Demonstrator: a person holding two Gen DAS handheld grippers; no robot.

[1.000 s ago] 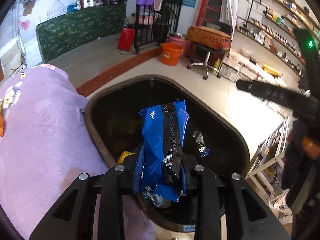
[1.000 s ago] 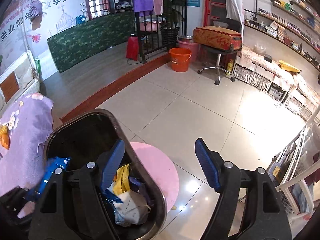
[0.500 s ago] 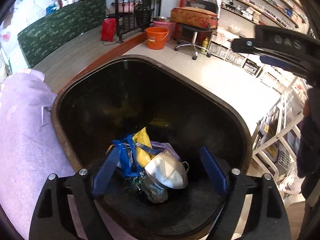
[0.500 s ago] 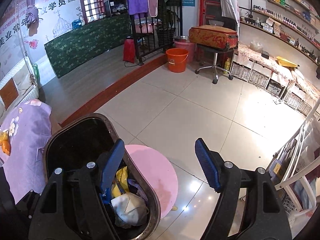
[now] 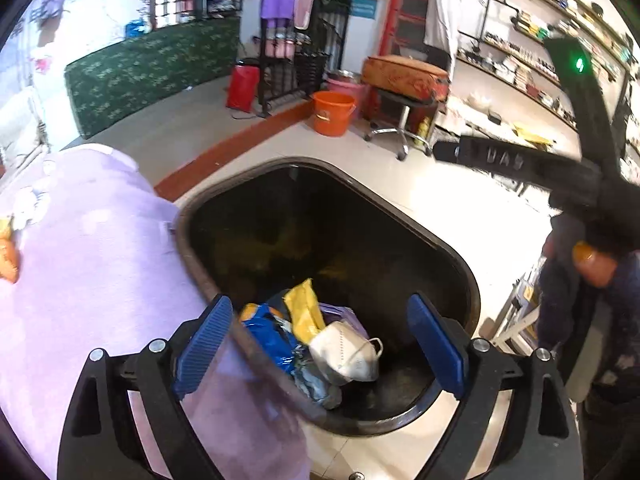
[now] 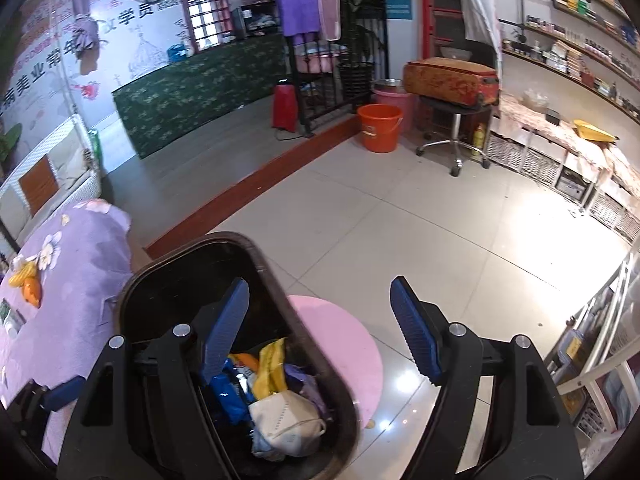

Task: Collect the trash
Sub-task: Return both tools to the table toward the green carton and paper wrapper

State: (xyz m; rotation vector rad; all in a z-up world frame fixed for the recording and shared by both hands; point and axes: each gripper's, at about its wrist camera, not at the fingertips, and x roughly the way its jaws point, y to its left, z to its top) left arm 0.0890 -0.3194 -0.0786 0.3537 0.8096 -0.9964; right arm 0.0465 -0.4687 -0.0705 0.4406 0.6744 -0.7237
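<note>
Hovering over dark trash bin, left gripper spread wide, nothing between blue pads. One second ago same jaws pinched blue wrapper above the opening; half a second ago already apart, wrapper down inside. Now lying lower centre of left wrist frame on the heap, beside yellow packet and white face mask, touching both. Reads as a finished drop: one more piece of trash collected.

Right gripper also spread and empty, unchanged across the last second, held over bin rim with pink round mat showing between its fingers. Same heap visible lower centre of right wrist frame.

Purple floral cloth at left of frame carrying small orange and yellow items; possibly more trash, though too small and edge-distorted to name. If so, likely next target. Left gripper view slightly blurred, suggesting motion away from bin, not confirmed.
</note>
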